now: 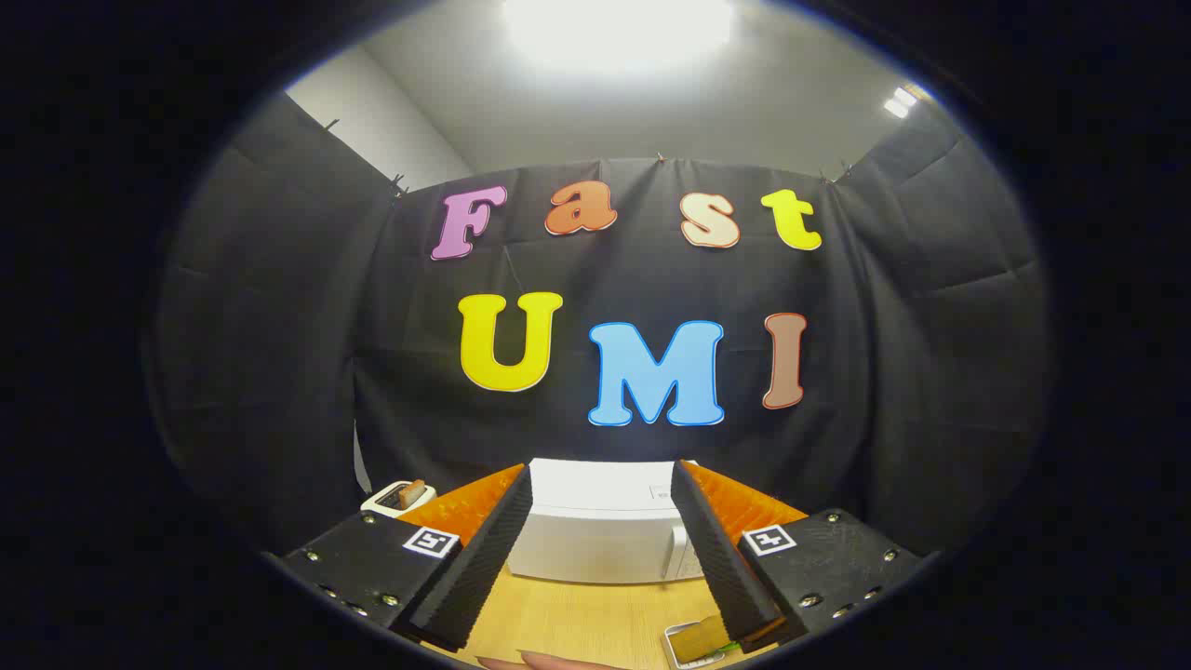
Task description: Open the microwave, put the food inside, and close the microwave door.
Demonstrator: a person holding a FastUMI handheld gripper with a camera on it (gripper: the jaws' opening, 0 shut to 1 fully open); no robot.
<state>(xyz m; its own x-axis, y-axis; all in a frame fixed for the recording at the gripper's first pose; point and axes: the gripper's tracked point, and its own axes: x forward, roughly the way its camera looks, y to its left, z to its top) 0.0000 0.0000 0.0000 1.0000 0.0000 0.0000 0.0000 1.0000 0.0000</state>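
White microwave stands closed at the far edge of the wooden desk, seen between and beyond the fingers. Gripper fingers are spread wide apart, holding nothing. Food on a small white plate lies at the desk's near edge, just beside the right finger; a toaster sits far left

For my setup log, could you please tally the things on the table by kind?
Microwave: 1
Toaster: 1
Food tray: 1
Total: 3
The open gripper holds nothing.
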